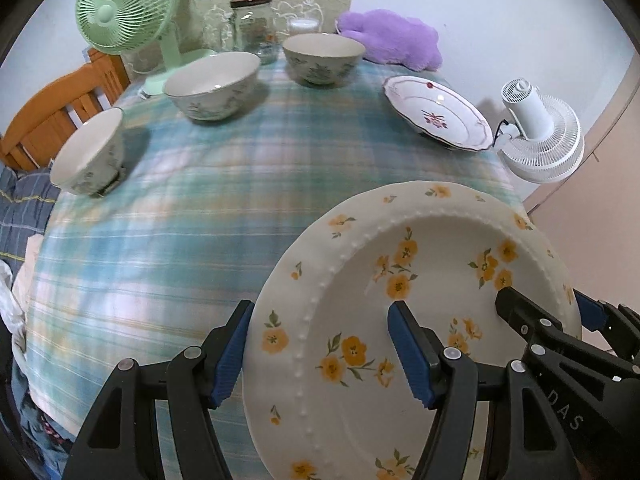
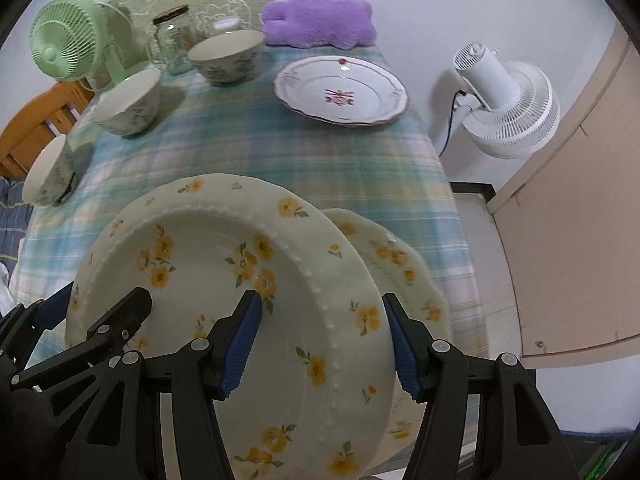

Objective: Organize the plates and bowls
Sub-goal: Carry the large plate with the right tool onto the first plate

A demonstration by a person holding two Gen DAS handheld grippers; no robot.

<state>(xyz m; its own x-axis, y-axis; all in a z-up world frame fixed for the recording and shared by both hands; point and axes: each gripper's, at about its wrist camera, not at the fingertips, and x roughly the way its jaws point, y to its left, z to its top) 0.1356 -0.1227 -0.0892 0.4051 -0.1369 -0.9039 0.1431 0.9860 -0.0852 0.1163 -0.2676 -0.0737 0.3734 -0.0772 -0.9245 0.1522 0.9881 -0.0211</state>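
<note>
Left gripper (image 1: 320,352) clamped across the left rim of the yellow-flowered plate (image 1: 420,280), 1 blue pad under the outer edge, the other inside the well. Right gripper (image 2: 324,344) clamped the same way on the opposite rim. Plate held clear of the checked tablecloth (image 1: 180,220), tilted, directly above a second yellow-flowered plate (image 2: 404,264) lying near the table's right edge.

Judged early to midway: no stack finished yet. Still scattered: 3 bowls, namely the near bowl (image 1: 88,152) at the left edge, the middle bowl (image 1: 212,84) and the far bowl (image 1: 324,58), all apart from each other. Red-flowered plate (image 1: 438,110) alone at the far right. Likely left to do: lowering the held plate onto a matching 1, gathering the plates, nesting the bowls.

Both grippers pitched steeply downward, side by side, fingers aimed at the tabletop from the near edge. Tablecloth blurred in both views, suggesting travel.
</note>
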